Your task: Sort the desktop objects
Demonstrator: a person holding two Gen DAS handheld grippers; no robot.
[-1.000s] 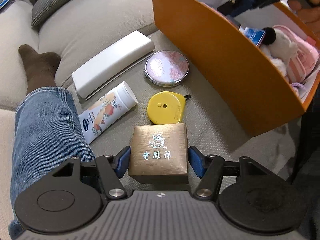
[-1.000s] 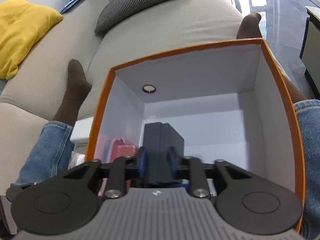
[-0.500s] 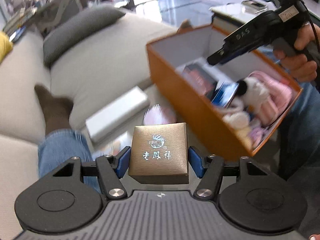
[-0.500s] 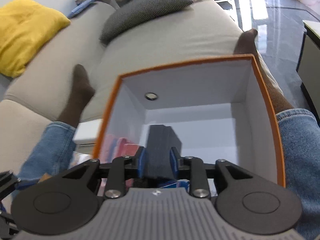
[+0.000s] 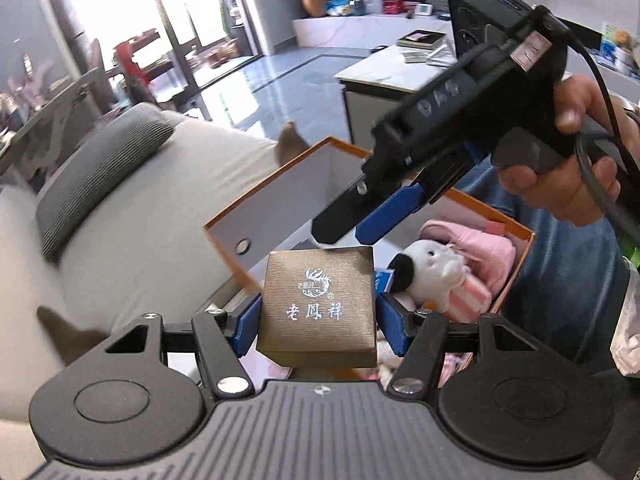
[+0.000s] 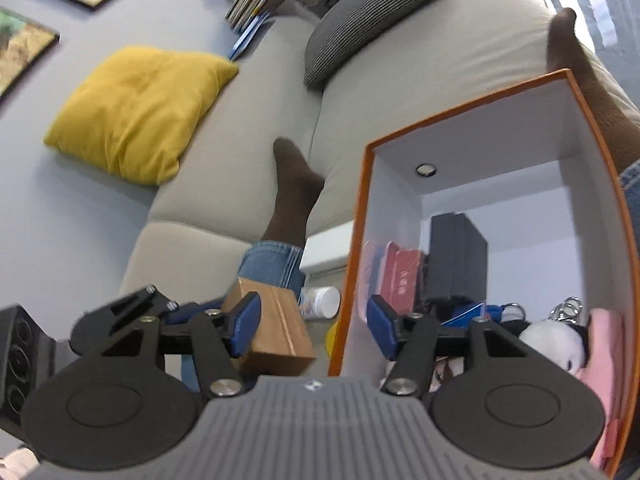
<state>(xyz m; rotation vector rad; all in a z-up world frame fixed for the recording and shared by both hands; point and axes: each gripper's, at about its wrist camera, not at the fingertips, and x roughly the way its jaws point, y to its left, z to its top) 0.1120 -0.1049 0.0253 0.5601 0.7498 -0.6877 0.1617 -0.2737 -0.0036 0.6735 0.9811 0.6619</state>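
My left gripper (image 5: 318, 320) is shut on a gold jewellery box (image 5: 318, 304) and holds it above the near edge of the orange storage box (image 5: 228, 240). The gold box also shows in the right wrist view (image 6: 276, 332), beside the orange box's left wall (image 6: 352, 256). My right gripper (image 6: 314, 326) is open and empty, raised over that wall; it also shows in the left wrist view (image 5: 360, 220). A black case (image 6: 456, 260) stands inside the orange box against its white wall.
Inside the orange box lie a plush toy (image 5: 432, 276), pink fabric (image 5: 480, 244), a red pouch (image 6: 400, 276) and a blue card (image 6: 468, 314). A white bottle (image 6: 320, 302) and a white flat box (image 6: 326, 250) lie on the sofa outside it. My socked foot (image 6: 292, 192) rests there too.
My right gripper let go of the black case, opened and lifted back out of the orange box. My left gripper raised the gold box from the sofa to the orange box's edge.
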